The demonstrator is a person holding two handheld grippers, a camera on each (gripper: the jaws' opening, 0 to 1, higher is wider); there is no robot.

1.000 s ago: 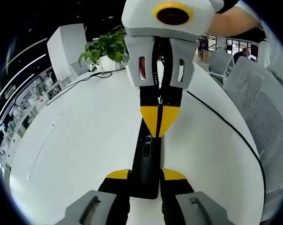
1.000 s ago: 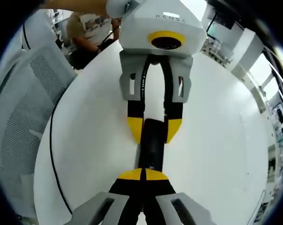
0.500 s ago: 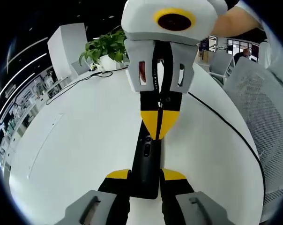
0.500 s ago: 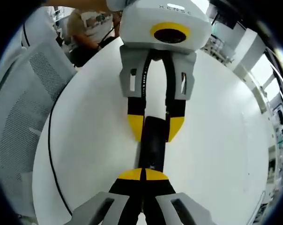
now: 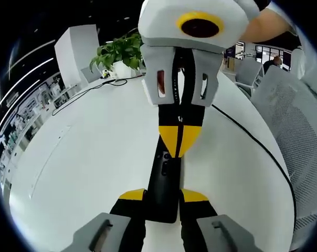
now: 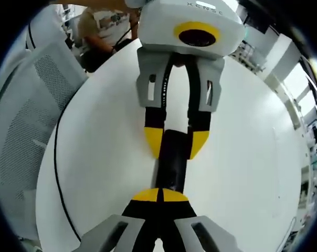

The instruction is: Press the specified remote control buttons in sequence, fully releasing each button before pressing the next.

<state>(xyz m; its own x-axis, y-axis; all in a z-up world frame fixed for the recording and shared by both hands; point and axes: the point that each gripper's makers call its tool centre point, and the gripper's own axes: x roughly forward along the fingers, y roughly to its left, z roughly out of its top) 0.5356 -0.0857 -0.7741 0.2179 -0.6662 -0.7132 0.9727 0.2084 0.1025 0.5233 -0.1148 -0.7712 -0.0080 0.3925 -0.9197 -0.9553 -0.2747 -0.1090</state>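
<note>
A black remote control (image 5: 164, 181) lies lengthwise at the centre of a white table (image 5: 85, 168), gripped at one end by the left gripper (image 5: 162, 197), whose yellow-tipped jaws at the bottom of the left gripper view are closed narrow against the remote's two long sides. From the top of that view the right gripper (image 5: 177, 139) reaches down, its yellow tips pinched together into a single point that rests on the remote's upper face near a small cluster of buttons. In the right gripper view the same scene appears from the opposite end: the right gripper (image 6: 160, 195) sits at the bottom centre with its jaws fully closed on each other, the tips over the near end of the remote control (image 6: 171, 163), while the left gripper (image 6: 177, 142) comes down from the top, clamping the far end of the remote between its yellow pads. A potted plant (image 5: 119, 52) stands at the upper left of the left gripper view, its pot mostly hidden behind leaves. A black cable (image 5: 253, 144) curves along the table's right edge there, beside a grey mesh chair (image 5: 297, 131); in the right gripper view the cable (image 6: 56, 173) and the chair (image 6: 22, 105) sit at the left.
</note>
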